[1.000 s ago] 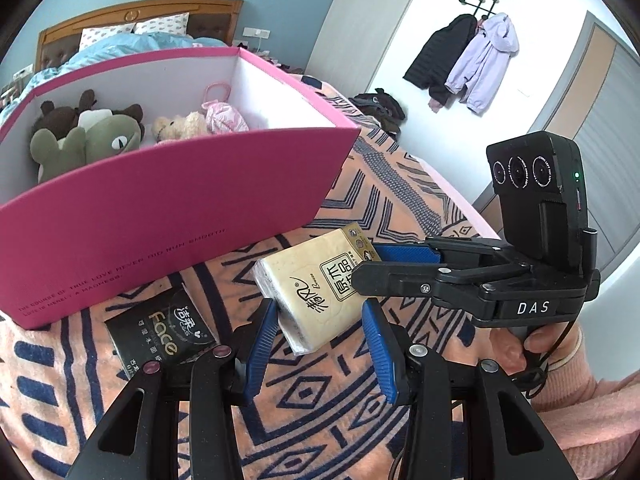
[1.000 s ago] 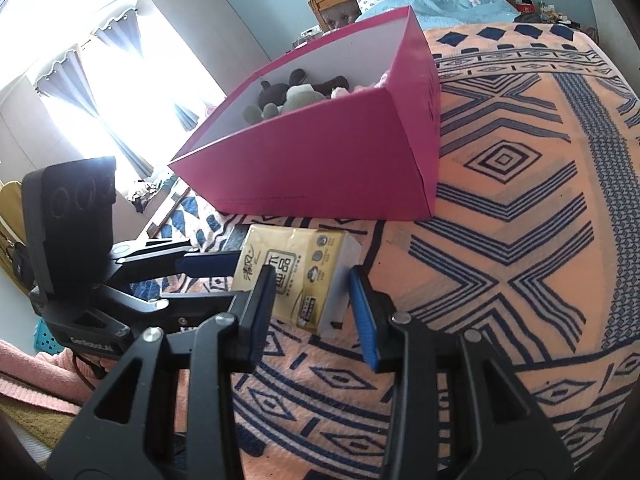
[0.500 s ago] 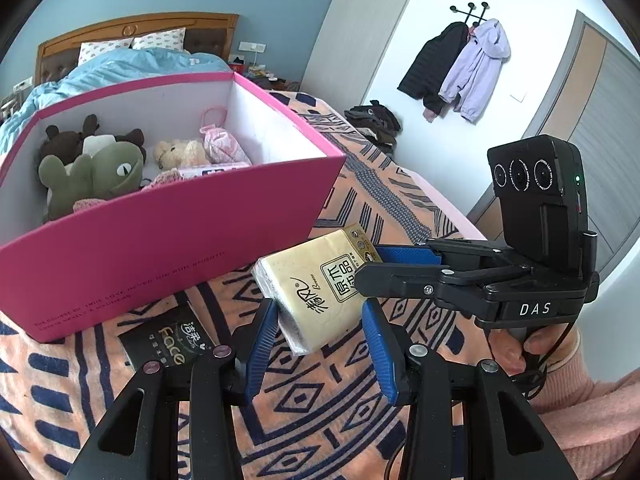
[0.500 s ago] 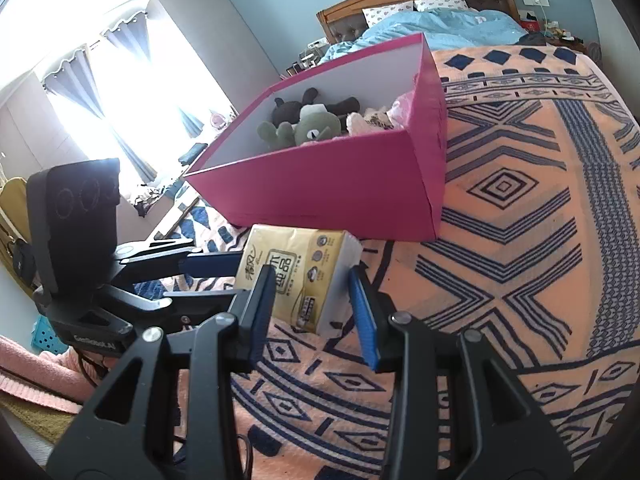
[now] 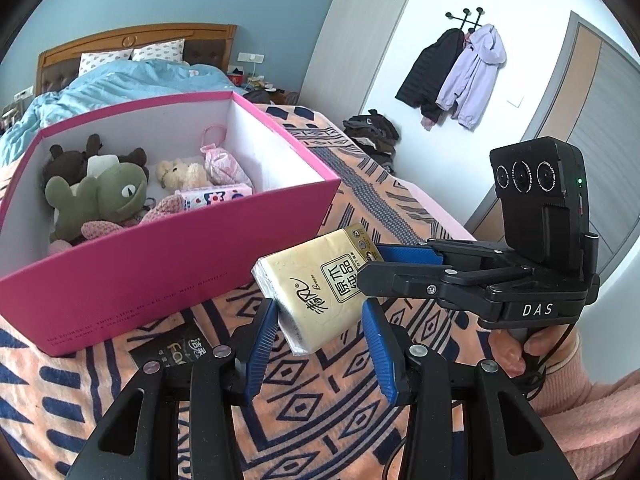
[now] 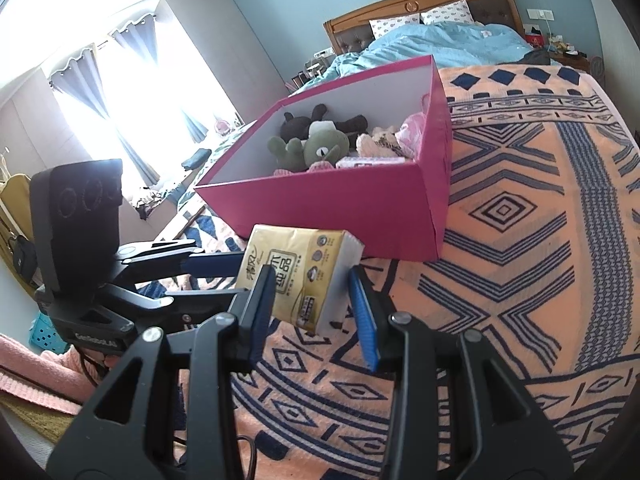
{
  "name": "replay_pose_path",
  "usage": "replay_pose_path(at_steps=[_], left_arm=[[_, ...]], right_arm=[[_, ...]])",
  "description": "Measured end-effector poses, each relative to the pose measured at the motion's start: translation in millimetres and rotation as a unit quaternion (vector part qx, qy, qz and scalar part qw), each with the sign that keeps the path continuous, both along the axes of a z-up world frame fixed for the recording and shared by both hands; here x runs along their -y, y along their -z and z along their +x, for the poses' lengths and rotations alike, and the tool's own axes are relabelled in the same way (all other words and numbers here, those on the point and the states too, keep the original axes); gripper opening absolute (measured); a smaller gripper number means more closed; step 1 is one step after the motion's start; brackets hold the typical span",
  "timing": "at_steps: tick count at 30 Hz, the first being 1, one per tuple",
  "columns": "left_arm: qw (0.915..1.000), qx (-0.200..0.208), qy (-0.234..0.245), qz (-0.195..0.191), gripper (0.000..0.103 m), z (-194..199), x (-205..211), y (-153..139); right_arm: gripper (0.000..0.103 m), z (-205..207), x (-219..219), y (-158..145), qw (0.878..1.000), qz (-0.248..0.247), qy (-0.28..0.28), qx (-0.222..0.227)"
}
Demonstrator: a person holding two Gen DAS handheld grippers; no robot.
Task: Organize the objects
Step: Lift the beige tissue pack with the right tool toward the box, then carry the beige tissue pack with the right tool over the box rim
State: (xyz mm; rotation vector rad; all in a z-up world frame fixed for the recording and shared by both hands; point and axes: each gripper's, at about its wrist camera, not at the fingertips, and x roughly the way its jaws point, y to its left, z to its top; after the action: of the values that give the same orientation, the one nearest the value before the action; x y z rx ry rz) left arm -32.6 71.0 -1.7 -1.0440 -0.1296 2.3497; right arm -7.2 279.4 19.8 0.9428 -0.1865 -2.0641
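While clamped from two sides at once, hanging clear of the patterned orange-and-navy blanket (image 5: 320,404): yellow tissue pack (image 5: 316,284), tilted, printed face upward, just in front of the near wall of the pink box (image 5: 160,280) and lower than its rim. Left gripper (image 5: 320,305) closed to a narrow gap on the pack's lower end, blue pads against its two flat faces. Right gripper (image 6: 310,272) likewise narrow and pinching the same pack, reaching in from the right in the left wrist view, one finger above the printed face and one below. Seen from the right wrist camera, pack between that gripper's own pads, white end facing right, with a small shadow on the blanket underneath. Held by a hand (image 5: 516,352) in a pink knitted sleeve (image 5: 580,400) at the lower right of the left wrist view. Lying flat on the blanket beside the box's near wall, partly hidden behind the left finger: black tissue packet (image 5: 172,350). Inside the open box, piled toward its left and back: green frog plush (image 5: 100,196), dark brown plush (image 5: 68,160) behind it, small beige teddy (image 5: 180,172), pink pouch (image 5: 224,166), and a white flowered tissue pack (image 5: 216,196) lying near the front wall.
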Motion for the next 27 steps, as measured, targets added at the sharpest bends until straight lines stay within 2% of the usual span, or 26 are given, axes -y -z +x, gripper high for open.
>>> replay_pose_path(at_steps=[27], left_arm=[[0.9994, -0.034, -0.005, -0.005, 0.044, -11, -1, -24]], right_arm=[[0.042, -6, -2, -24, 0.999, -0.01, 0.002, -0.037]])
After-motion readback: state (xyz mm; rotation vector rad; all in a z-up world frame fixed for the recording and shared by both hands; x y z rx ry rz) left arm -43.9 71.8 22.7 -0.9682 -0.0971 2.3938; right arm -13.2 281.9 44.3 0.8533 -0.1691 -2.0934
